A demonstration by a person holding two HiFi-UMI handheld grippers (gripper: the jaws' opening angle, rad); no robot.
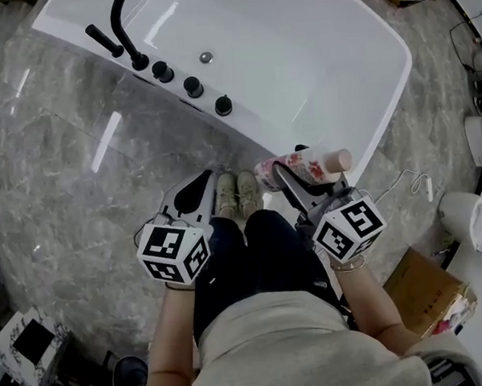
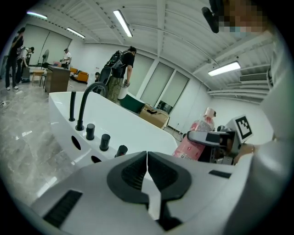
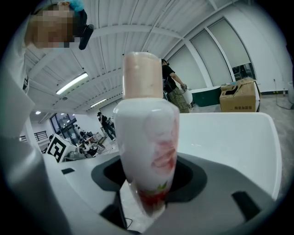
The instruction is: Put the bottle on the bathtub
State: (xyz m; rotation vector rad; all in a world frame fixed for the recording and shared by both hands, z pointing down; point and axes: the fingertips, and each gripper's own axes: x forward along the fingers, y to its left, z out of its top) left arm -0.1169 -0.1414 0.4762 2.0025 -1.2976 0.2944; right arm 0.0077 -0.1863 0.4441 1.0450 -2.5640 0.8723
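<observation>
The right gripper (image 1: 298, 178) clamped the bottle (image 1: 311, 167) at the bathtub's (image 1: 391, 112) near rim, while the left gripper (image 1: 203, 186), closed and empty, hung over open floor (image 1: 63, 215).

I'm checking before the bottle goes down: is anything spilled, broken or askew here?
Nothing stands out. The bottle is capped and clamped in the right gripper; the bathtub looks empty and intact.

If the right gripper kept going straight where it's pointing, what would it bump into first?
Probably the white bathtub, straight ahead. The bottle in the right gripper sticks out front, so it would likely touch first, though depth is unclear.
</observation>
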